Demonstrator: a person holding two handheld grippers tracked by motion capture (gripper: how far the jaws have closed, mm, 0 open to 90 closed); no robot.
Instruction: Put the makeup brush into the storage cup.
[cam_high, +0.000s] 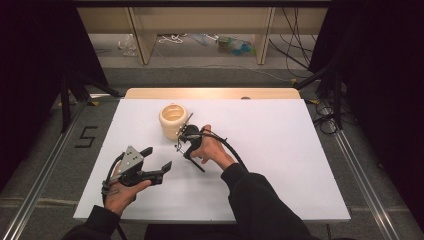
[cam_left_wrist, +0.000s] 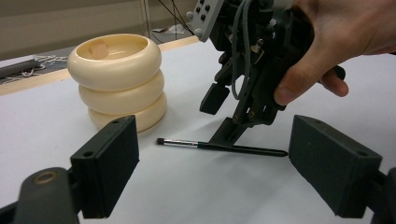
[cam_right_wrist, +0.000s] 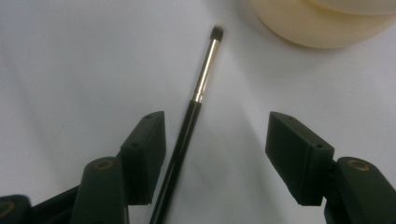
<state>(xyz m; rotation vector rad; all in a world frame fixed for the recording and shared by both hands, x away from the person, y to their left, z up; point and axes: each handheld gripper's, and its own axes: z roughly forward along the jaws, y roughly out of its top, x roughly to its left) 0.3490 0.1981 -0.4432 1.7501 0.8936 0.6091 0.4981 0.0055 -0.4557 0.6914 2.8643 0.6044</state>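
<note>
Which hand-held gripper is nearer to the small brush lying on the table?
Right. The right hand-held gripper straddles the brush with open jaws, its handle beside one pad. The left hand-held gripper hangs apart from it, open.

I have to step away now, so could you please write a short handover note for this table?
Right gripper: open, down over the brush, fingers either side of its black handle, not pressing.
Left gripper: open, empty, hovering at the near left.
Brush lies flat on the table, just in front of the cream holder.
Done: right gripper lined up.
Left: close on the handle, lift; probably into the holder.
</note>
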